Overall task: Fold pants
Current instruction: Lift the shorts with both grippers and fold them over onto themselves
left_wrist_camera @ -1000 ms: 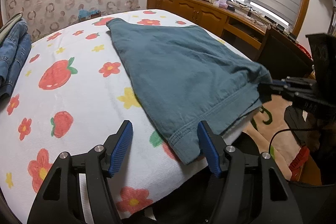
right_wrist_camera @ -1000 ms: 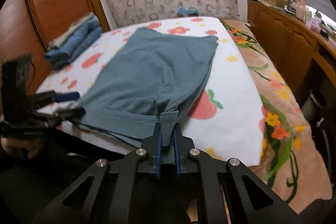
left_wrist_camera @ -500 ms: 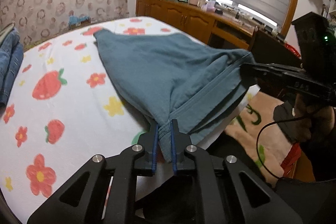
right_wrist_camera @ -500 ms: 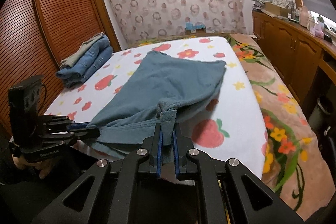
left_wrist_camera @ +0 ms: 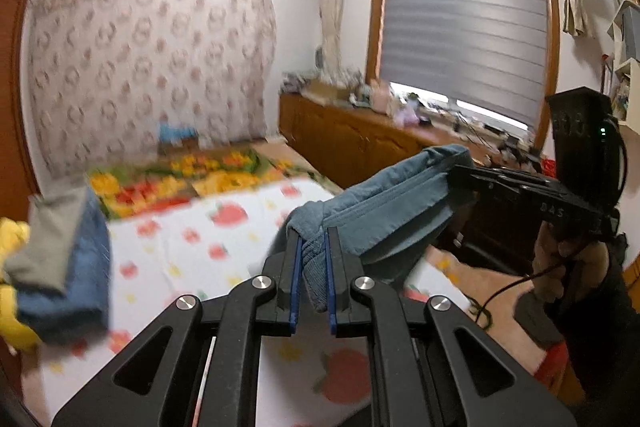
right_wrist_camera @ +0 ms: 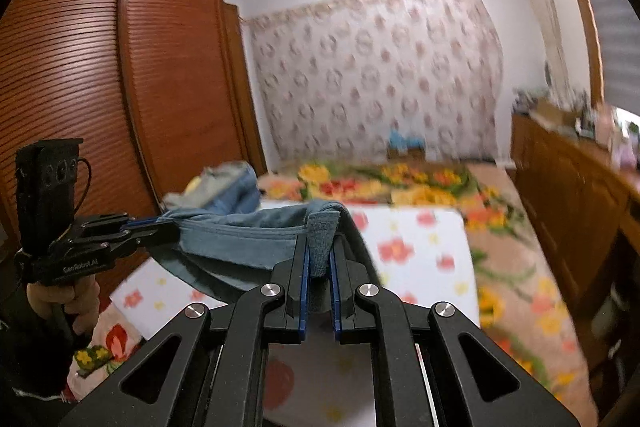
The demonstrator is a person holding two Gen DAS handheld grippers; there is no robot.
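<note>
The teal pants (left_wrist_camera: pixel 384 211) hang in the air above the bed, stretched between both grippers. My left gripper (left_wrist_camera: pixel 313 247) is shut on one corner of their hem. My right gripper (right_wrist_camera: pixel 319 247) is shut on the other corner (right_wrist_camera: pixel 320 227). In the left wrist view the right gripper (left_wrist_camera: pixel 520 187) shows at the right, holding the far end. In the right wrist view the left gripper (right_wrist_camera: pixel 132 227) shows at the left, with the pants (right_wrist_camera: pixel 248 231) sagging between. The lower part of the pants is hidden behind the grippers.
The bed with a strawberry and flower sheet (left_wrist_camera: pixel 192 243) lies below. A stack of folded jeans and clothes (left_wrist_camera: pixel 60 267) sits at its left side, also in the right wrist view (right_wrist_camera: pixel 224 187). A wooden cabinet (left_wrist_camera: pixel 352 143) stands right, a wardrobe (right_wrist_camera: pixel 120 87) left.
The left gripper shut on the hem corner. Both grippers then lifted the pants off the bed, and the views tilted up toward the far wall.
</note>
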